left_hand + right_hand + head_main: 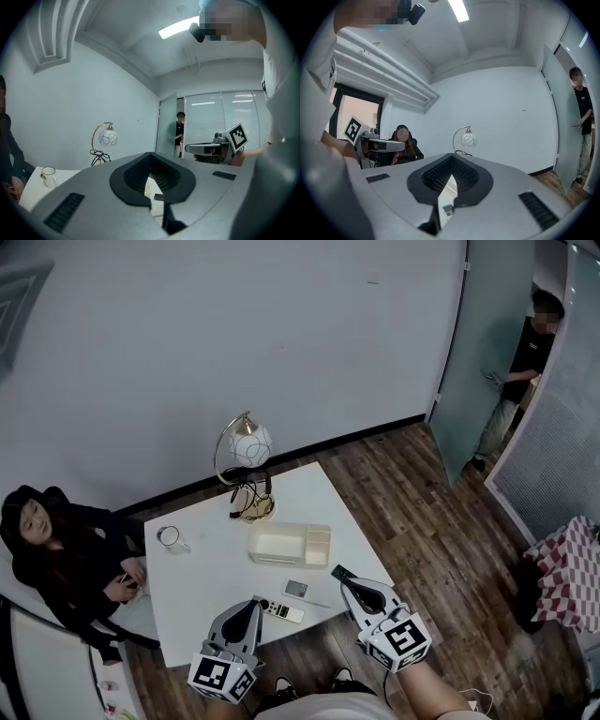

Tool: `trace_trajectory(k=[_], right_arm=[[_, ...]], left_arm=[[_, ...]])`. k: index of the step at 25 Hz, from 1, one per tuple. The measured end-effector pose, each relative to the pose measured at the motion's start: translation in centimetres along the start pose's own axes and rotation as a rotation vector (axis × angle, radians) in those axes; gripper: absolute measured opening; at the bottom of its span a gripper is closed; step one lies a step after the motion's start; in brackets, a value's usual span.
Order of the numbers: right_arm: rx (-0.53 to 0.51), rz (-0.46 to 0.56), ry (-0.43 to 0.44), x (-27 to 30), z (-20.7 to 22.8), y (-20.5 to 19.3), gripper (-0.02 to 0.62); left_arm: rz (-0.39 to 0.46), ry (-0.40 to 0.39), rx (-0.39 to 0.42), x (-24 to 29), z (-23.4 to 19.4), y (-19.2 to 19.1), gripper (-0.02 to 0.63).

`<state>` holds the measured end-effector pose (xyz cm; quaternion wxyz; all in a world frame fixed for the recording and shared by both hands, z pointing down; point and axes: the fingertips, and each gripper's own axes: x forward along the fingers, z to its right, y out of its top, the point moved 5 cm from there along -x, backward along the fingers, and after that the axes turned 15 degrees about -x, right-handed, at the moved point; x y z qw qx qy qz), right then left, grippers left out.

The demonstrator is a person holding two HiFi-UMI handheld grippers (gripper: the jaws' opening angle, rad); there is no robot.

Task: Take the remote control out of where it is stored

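Two grippers shut, remote out on the table

Left gripper (251, 604) — fingers closed on nothing — has the white remote control (282, 612) lying on the table (206, 563) just right of its tips. Cream box (281, 543) sits beyond them. Right gripper (349, 585) — fingers pressed together, empty.

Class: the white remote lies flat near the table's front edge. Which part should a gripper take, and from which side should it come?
Take the white remote at mid-length, jaws across its narrow width, coming down from above, probably with the left gripper, which is nearest. It lies flat on the table, long and thin, so only its long edges offer a pinch.
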<state>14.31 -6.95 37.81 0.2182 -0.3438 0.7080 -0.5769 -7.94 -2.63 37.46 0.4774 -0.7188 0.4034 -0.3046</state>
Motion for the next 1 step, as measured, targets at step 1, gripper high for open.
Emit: trace_trajectory(k=[1], right_arm=[[0.0,-0.002,0.0,-0.06,-0.06,0.01,0.009]], left_arm=[[0.0,0.0,0.0,-0.08,0.04,-0.06,0.008]])
